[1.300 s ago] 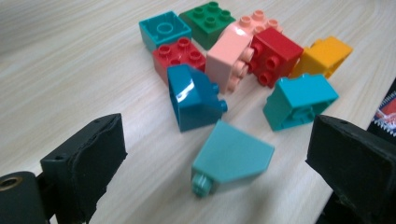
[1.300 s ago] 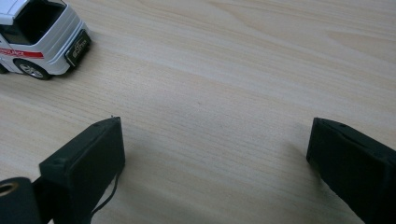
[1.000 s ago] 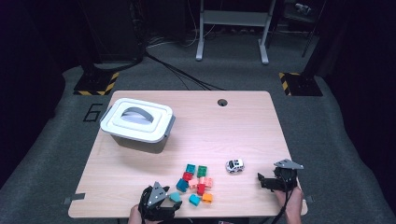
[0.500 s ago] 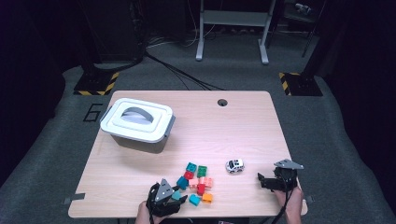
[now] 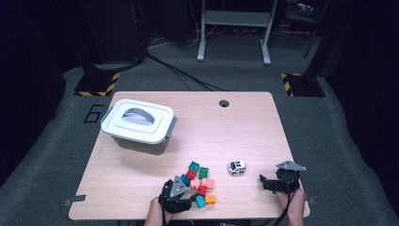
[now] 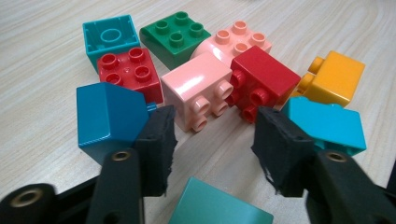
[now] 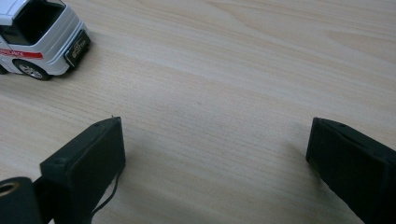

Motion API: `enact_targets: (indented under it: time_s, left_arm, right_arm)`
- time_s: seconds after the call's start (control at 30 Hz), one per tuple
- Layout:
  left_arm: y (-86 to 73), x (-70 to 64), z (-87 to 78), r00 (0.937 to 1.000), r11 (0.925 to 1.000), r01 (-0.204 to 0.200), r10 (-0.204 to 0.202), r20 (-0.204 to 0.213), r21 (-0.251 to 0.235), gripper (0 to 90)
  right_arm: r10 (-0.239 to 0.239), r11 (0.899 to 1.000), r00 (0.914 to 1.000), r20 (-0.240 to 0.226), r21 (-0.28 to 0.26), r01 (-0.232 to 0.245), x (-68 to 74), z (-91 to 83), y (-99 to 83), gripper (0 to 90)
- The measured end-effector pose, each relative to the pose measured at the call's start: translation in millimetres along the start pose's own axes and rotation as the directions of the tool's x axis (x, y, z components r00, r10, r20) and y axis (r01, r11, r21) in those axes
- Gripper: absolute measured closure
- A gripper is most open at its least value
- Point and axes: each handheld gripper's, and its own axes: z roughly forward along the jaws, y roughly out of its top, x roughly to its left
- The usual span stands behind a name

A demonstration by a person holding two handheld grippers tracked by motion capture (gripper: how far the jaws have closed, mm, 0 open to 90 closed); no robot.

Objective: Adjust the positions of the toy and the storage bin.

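Observation:
A heap of several toy bricks [image 5: 200, 181] lies near the table's front edge. My left gripper [image 5: 189, 196] is at its left side, open. In the left gripper view, my left gripper [image 6: 215, 135] has bare wood between its jaws. A pink brick [image 6: 201, 91] lies just ahead of it, a blue brick [image 6: 107, 116] sits against the left jaw and a cyan brick [image 6: 329, 123] sits behind the right one. A white toy car [image 5: 236, 167] stands right of the heap. My right gripper [image 5: 264, 182] is open and empty on the table, with the car [image 7: 37, 32] off to its left.
A grey bin with a white handled lid [image 5: 137, 125] stands at the back left of the wooden table [image 5: 244, 127]. Red [image 6: 128, 70], green [image 6: 176, 37], teal [image 6: 108, 37] and orange [image 6: 336, 77] bricks crowd the heap. A cable hole [image 5: 224, 103] is at the far edge.
My left gripper has slid right along the front edge, up to the heap of bricks. The right gripper and the toy car have stayed put.

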Motion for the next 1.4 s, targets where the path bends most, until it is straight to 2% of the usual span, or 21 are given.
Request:
enact_targets:
  time_s: [0.1, 0.2, 0.23, 0.37, 0.43, 0.6, 0.87, 1.03, 1.07, 1.1, 1.33, 1.4]
  left_arm:
    - [-1.3, 0.2, -8.4, 0.9999, 0.9999, -0.013, 0.012, -0.006, -0.003, 36.8]
    - [-5.6, 0.4, -20.7, 0.9997, 0.9998, -0.017, 0.017, -0.016, -0.014, 31.8]
    - [-7.0, 0.9, -25.2, 0.9998, 0.9998, -0.018, 0.018, -0.008, -0.008, 30.8]
    - [-14.2, 2.6, -37.6, 0.9994, 0.9998, -0.019, 0.019, -0.029, -0.01, 31.3]
    - [-19.0, 3.8, -39.3, 0.9995, 0.9999, -0.007, 0.006, -0.031, -0.009, 35.6]
    - [-25.6, 5.3, -33.8, 1.0, 0.9999, 0.002, -0.002, 0.005, -0.011, 50.5]
    - [-18.8, -5.5, -22.3, 0.9992, 0.9996, -0.012, 0.013, 0.038, -0.024, 51.6]
    - [-12.1, -10.6, -13.7, 0.9994, 0.9997, -0.011, 0.012, 0.034, -0.024, 51.6]
    - [-10.7, -11.8, -11.1, 0.9997, 0.9994, -0.011, 0.012, 0.021, -0.032, 51.6]
    - [-9.1, -12.2, -9.5, 0.9995, 0.9996, -0.01, 0.01, 0.03, -0.025, 51.6]
    - [1.0, -14.3, 5.6, 0.9998, 0.9991, 0.006, -0.005, 0.021, -0.041, 51.7]
    - [2.6, -14.6, 7.6, 0.9998, 0.9991, -0.008, 0.009, 0.019, -0.042, 51.7]
  right_arm:
    - [-0.001, 1.0, 1.0, 0.0, 0.0, 0.001, 0.0, 0.0, 0.0, 3.9]
    - [0.0, 1.0, 1.0, 0.0, 0.0, 0.0, 0.0, 0.0, 0.0, 3.9]
    - [-0.001, 1.0, 1.0, 0.0, 0.0, 0.001, 0.0, 0.0, 0.0, 4.0]
    - [-0.001, 1.0, 1.0, 0.0, -0.001, 0.001, -0.1, 0.0, 0.0, 4.0]
    - [-0.001, 1.0, 1.0, 0.001, -0.001, 0.001, -0.1, 0.0, 0.0, 4.0]
    - [0.0, 1.0, 1.0, 0.001, 0.0, 0.0, 0.0, -0.1, 0.0, 4.1]
    - [0.001, 1.0, 1.0, 0.001, -0.001, -0.001, 0.1, -0.1, 0.0, 4.1]
    - [0.0, 1.0, 1.0, 0.001, 0.0, 0.0, 0.0, -0.1, -0.1, 4.1]
    - [0.001, 1.0, 1.0, 0.001, -0.001, -0.001, 0.0, -0.1, 0.0, 4.1]
    - [0.0, 1.0, 1.0, 0.001, 0.0, 0.0, 0.0, -0.1, -0.1, 4.1]
    - [-0.002, 1.0, 1.0, -0.001, 0.002, 0.002, -0.3, -0.2, -0.1, 4.2]
    - [0.001, 1.0, 1.0, 0.001, 0.0, -0.001, -0.2, -0.1, 0.0, 4.2]
